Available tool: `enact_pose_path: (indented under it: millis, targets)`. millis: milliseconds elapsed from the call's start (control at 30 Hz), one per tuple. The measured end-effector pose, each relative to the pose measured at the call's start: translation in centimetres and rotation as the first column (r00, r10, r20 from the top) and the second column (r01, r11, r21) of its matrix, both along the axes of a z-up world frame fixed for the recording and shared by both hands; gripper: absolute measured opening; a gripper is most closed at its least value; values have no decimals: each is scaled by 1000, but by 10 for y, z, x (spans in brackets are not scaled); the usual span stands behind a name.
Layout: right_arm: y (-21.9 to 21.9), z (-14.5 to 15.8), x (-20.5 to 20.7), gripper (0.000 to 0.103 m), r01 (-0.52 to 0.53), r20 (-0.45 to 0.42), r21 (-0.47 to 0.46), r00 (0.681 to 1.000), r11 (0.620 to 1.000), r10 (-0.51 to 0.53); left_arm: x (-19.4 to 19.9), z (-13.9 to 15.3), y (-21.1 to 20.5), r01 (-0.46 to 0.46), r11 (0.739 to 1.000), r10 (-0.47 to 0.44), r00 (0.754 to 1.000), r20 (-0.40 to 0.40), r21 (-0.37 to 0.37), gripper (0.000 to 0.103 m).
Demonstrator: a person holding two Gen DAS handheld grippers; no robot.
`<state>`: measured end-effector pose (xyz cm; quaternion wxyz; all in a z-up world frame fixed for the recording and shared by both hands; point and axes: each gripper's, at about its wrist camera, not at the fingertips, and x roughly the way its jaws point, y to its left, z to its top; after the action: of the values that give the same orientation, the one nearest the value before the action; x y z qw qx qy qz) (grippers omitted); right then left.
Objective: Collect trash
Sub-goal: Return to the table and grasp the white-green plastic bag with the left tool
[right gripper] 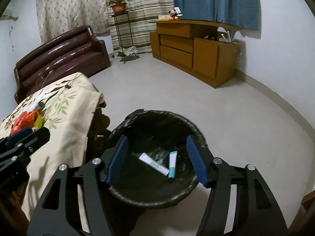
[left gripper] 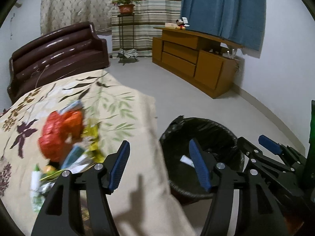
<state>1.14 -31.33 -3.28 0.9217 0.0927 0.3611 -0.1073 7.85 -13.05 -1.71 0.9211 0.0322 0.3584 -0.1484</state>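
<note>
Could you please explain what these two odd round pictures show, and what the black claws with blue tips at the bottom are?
A person holds a two-finger gripper in each hand, each with a fisheye camera looking along its fingers. One picture is from the left gripper, over a table covered by a floral cloth, where a pile of wrappers lies. The other is from the right gripper, above a black-lined trash bin holding two small tubes. Both grippers are open and hold nothing.

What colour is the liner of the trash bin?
Black; the bin liner shows best in the right wrist view.
</note>
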Motion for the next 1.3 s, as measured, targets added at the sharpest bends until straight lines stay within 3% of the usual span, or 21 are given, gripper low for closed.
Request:
enact_pose_path:
  millis: [433, 767, 1300]
  targets:
    - [69, 13, -8, 68, -117, -11, 13, 993, 993, 117, -35, 13, 97, -150, 989, 150, 989, 7, 10, 62]
    - [116, 21, -10, 69, -187, -15, -9, 982, 982, 187, -42, -3, 168, -266, 964, 267, 963, -42, 15, 62]
    - [151, 15, -1, 69, -223, -51, -15, 974, 975, 222, -22, -27, 188, -235, 972, 232, 965, -123, -13, 58]
